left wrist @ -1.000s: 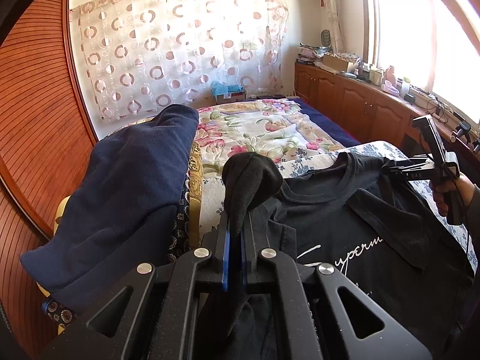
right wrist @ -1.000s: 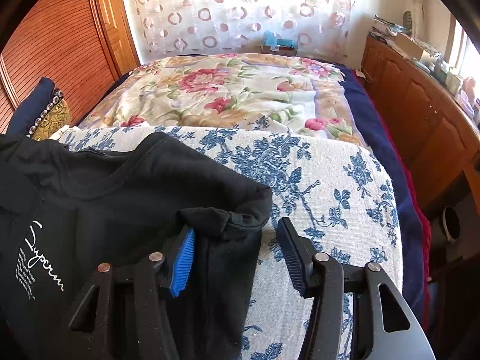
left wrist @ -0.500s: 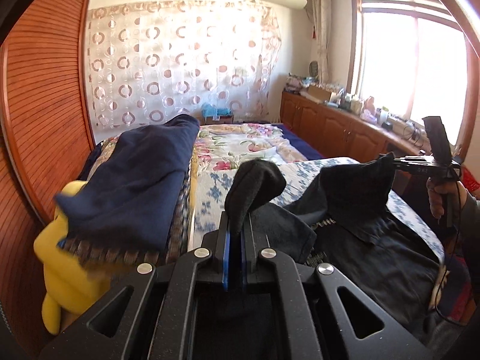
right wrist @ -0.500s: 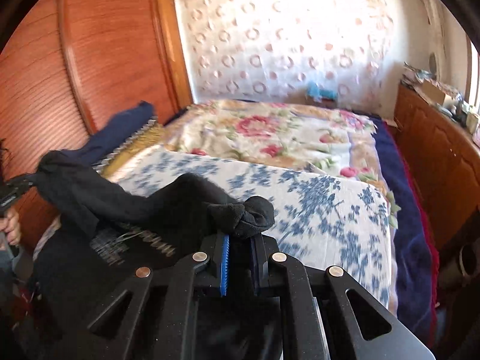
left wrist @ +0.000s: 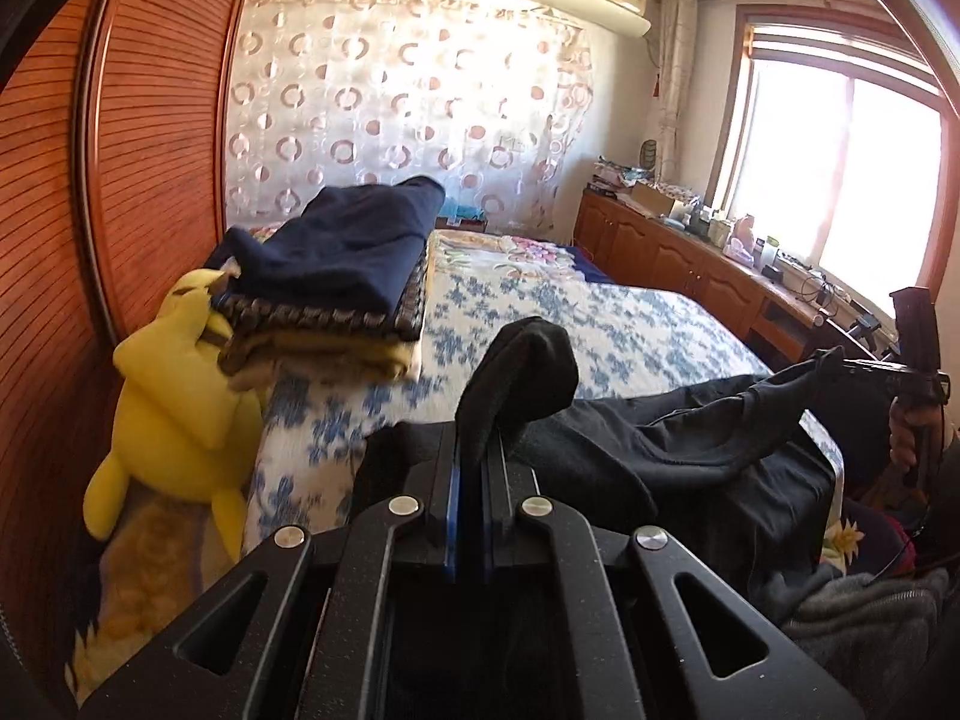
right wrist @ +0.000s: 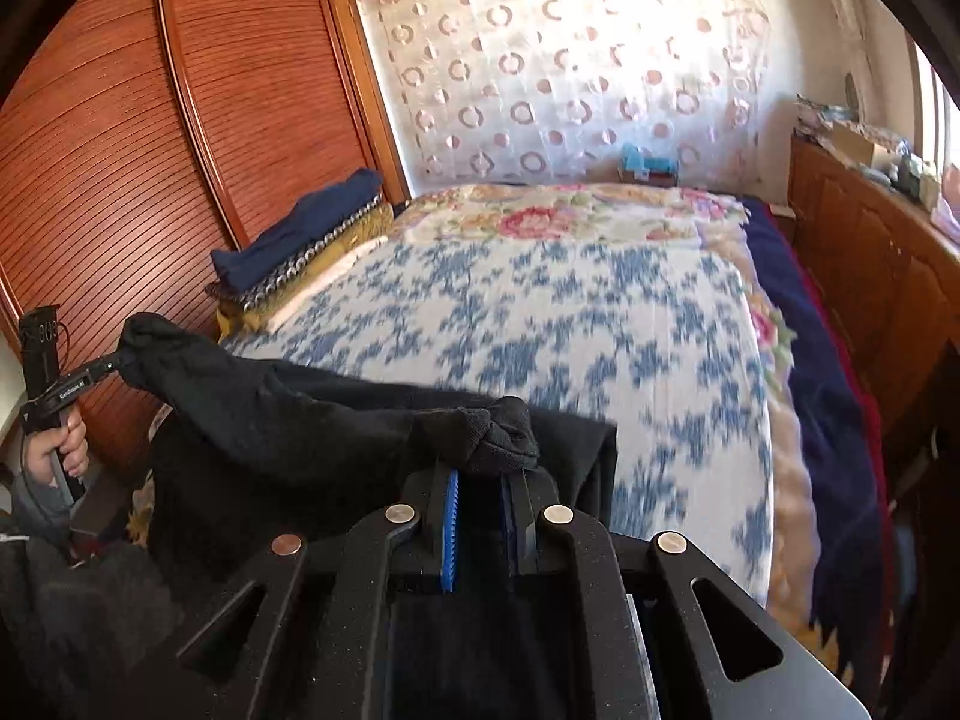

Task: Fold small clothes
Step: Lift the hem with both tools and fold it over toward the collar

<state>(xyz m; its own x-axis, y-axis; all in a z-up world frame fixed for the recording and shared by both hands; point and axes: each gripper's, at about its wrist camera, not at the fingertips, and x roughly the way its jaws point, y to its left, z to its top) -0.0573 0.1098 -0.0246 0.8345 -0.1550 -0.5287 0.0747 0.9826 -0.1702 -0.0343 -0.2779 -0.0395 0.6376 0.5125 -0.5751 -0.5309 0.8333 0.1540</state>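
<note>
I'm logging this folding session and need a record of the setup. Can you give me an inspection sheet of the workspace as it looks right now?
Surface: bed with a blue-flowered white cover.
Job's things: black shirt, lifted off the cover and stretched between both tongs.
Clutter: folded pile with a navy garment on top; yellow plush toy beside it.
Grippers: left tongs shut on a shirt bunch; right tongs shut on another bunch.
Cables: a thin lead by the right hand; route unclear.
Surroundings: wooden wardrobe, ring-patterned curtain, low cabinets, bright window.
</note>
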